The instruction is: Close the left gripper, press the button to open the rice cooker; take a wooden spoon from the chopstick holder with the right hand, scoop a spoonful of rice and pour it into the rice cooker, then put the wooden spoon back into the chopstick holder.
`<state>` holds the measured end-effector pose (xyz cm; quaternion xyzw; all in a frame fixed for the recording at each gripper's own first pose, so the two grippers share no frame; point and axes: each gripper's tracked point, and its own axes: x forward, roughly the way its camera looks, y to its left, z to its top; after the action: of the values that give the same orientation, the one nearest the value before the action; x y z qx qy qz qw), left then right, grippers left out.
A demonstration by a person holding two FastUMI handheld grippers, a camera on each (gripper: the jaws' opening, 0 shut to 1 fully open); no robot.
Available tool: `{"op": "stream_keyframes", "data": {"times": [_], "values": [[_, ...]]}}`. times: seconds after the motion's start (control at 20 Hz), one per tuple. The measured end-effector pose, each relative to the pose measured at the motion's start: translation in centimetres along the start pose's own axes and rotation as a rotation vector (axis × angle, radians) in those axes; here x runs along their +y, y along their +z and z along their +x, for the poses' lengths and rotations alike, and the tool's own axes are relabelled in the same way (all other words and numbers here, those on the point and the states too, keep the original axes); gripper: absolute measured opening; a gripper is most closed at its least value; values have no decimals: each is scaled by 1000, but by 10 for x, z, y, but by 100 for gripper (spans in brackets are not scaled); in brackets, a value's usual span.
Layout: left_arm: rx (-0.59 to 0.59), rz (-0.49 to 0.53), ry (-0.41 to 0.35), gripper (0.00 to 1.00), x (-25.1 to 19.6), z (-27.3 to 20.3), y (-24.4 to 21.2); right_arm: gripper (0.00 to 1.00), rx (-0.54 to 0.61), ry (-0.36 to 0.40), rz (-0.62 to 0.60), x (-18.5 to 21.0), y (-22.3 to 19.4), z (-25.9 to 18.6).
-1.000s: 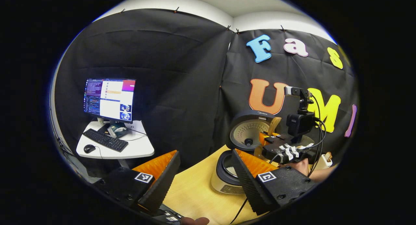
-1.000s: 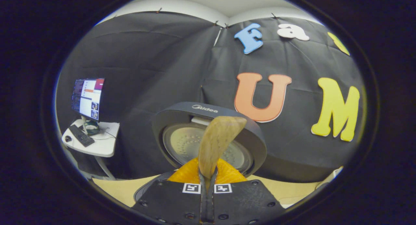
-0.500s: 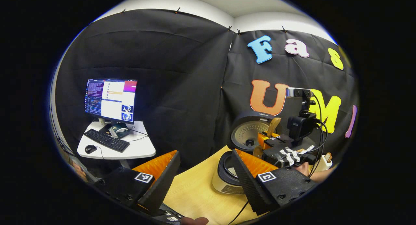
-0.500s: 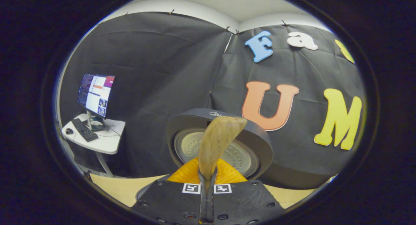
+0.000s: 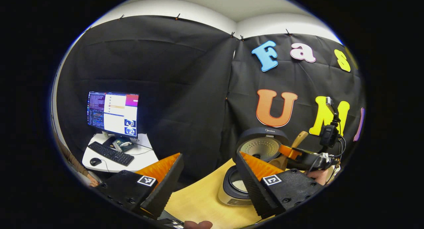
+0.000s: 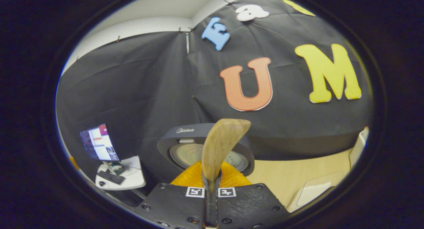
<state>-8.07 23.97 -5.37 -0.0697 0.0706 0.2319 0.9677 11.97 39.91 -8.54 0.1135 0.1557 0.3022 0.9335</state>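
Spoon work is well along: the wooden spoon (image 6: 221, 146) is pinched between the right gripper (image 6: 212, 186) fingers, its bowl rising straight ahead of them. Just beyond it the rice cooker (image 5: 256, 162) stands with its lid up, white rice in the pot, so the button press looks done. The left gripper (image 5: 205, 176) idles with fingers spread, the cooker just past its right finger. Whether the spoon carries rice cannot be told; returning it to the holder remains.
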Motion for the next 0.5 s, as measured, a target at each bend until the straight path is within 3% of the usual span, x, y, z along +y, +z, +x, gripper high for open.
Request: {"op": "stream_keyframes", "data": {"times": [0.2, 0.5], "values": [[-28, 42, -20, 100, -10, 11, 23, 0, 28, 6, 291, -28, 17, -21], [-43, 82, -123, 100, -62, 41, 49, 2, -9, -44, 434, -85, 43, -80]]}}
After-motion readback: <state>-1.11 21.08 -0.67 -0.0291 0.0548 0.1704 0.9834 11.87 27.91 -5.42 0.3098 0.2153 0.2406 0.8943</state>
